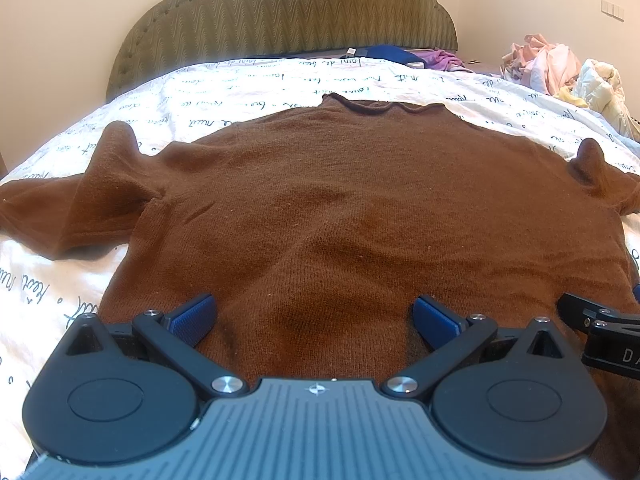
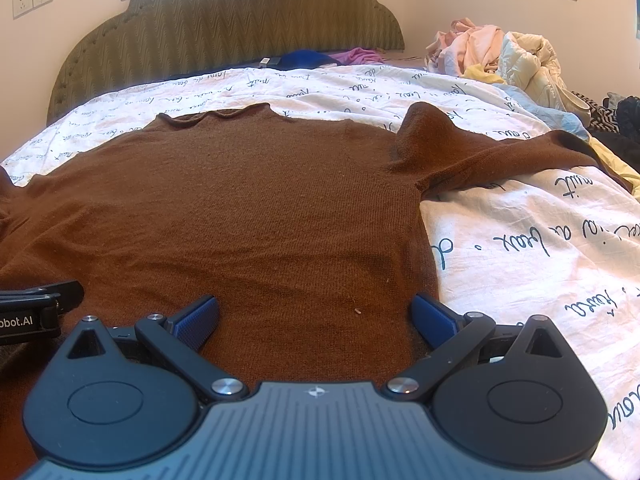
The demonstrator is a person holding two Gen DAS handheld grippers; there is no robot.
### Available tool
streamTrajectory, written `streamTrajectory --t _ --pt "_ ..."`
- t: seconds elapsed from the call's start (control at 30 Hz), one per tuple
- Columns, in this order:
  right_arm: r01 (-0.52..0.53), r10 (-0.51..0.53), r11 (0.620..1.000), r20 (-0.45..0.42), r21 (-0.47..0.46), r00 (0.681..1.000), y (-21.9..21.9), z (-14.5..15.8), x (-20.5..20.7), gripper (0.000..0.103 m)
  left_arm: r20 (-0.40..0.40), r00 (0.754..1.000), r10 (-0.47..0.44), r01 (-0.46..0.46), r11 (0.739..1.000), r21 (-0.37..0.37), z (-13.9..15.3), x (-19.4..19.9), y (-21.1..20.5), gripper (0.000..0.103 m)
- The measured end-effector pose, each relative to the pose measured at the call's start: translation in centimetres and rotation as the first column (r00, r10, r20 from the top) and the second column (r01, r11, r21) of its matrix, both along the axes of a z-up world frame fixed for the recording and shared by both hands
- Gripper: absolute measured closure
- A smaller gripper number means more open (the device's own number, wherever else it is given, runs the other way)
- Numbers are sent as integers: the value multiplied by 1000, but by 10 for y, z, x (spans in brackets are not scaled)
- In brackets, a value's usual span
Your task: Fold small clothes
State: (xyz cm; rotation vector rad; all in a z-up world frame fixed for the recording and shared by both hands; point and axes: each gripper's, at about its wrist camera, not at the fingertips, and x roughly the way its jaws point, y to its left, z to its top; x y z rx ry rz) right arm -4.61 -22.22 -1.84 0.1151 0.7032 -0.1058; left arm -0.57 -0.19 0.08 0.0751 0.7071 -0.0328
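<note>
A brown knitted sweater (image 1: pixel 340 200) is lying flat on the white bedsheet printed with dark handwriting (image 1: pixel 60 280), sleeves stretching out to both sides, collar pointing toward the olive quilted headboard (image 1: pixel 288 12). The left gripper (image 1: pixel 314 316) is hovering over the hem, blue-padded fingers standing wide apart. Beside it, the right gripper (image 2: pixel 316 316) is doing likewise, gaping open. A heap of pale clothes (image 2: pixel 500 56) is sitting far right

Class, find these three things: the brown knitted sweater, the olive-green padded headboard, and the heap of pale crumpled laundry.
brown knitted sweater (image 1: pixel 340 208): left wrist view, middle of its body.
olive-green padded headboard (image 2: pixel 240 28): right wrist view, centre of its panel.
heap of pale crumpled laundry (image 2: pixel 504 56): right wrist view, middle of the pile.
</note>
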Motion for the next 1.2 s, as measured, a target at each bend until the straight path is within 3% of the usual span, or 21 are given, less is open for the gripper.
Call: streamTrajectory --t 1.0,1.07,1.17,1.2 --pt "-30 30 1000 -1 8 1000 -5 8 -2 0 -2 1000 -1 1 1000 1 0 1 1 0" --pt "-65 58 996 104 66 993 -20 26 -9 0 -2 1000 -1 1 1000 -1 0 1 1 0" --pt "-95 27 979 354 178 935 -64 55 -21 0 -2 1000 -1 1 1000 -2 0 1 1 0" --pt "-72 -2 979 361 192 932 -82 64 -16 0 -2 1000 -1 1 1000 -3 1 1 1 0"
